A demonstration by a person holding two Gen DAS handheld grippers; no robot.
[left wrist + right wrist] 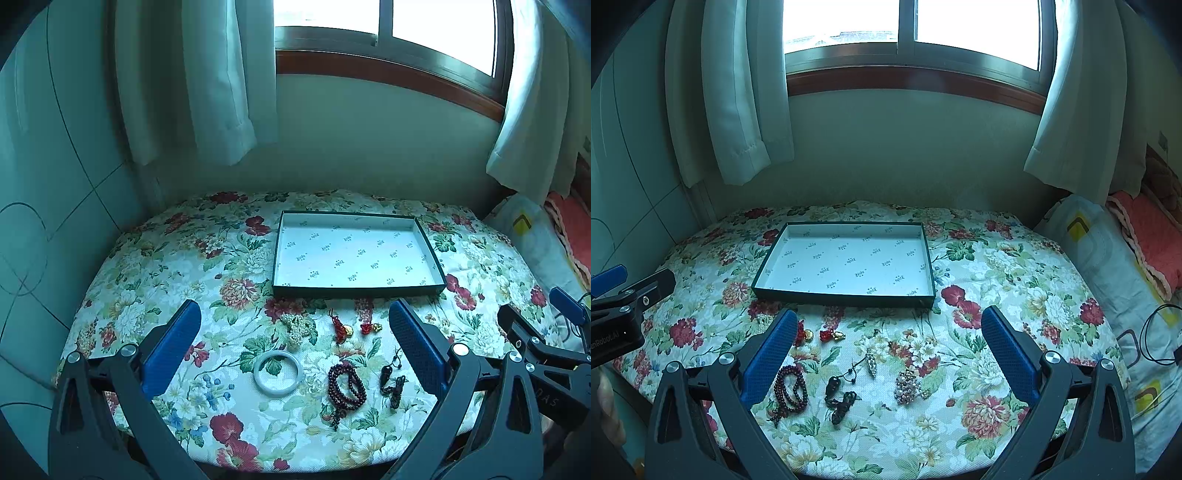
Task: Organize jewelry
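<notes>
A shallow dark-rimmed box (pixel 357 291) (pixel 846 300) with a white printed lining lies empty on the floral cloth. In front of it lie a pale bangle (pixel 279 373), a heap of pearl beads (pixel 297 326), two red-and-gold charms (pixel 343 328) (pixel 831 335), dark red prayer beads (pixel 347 387) (pixel 790 389) and a black corded pendant (pixel 391 384) (pixel 838 397). The right wrist view also shows a slim sparkly clip (pixel 871 362) and a jewelled brooch (pixel 908 386). My left gripper (pixel 295 339) and right gripper (pixel 888 343) both stand open above the jewelry, holding nothing.
The floral-covered table (pixel 147 258) meets a wall under a window with curtains (pixel 207 92). A patterned pillow (pixel 1108 266) and an orange blanket (pixel 1152 236) lie to the right, with a black cable (pixel 1160 332). The left gripper's body (pixel 624 317) shows at the right view's left edge.
</notes>
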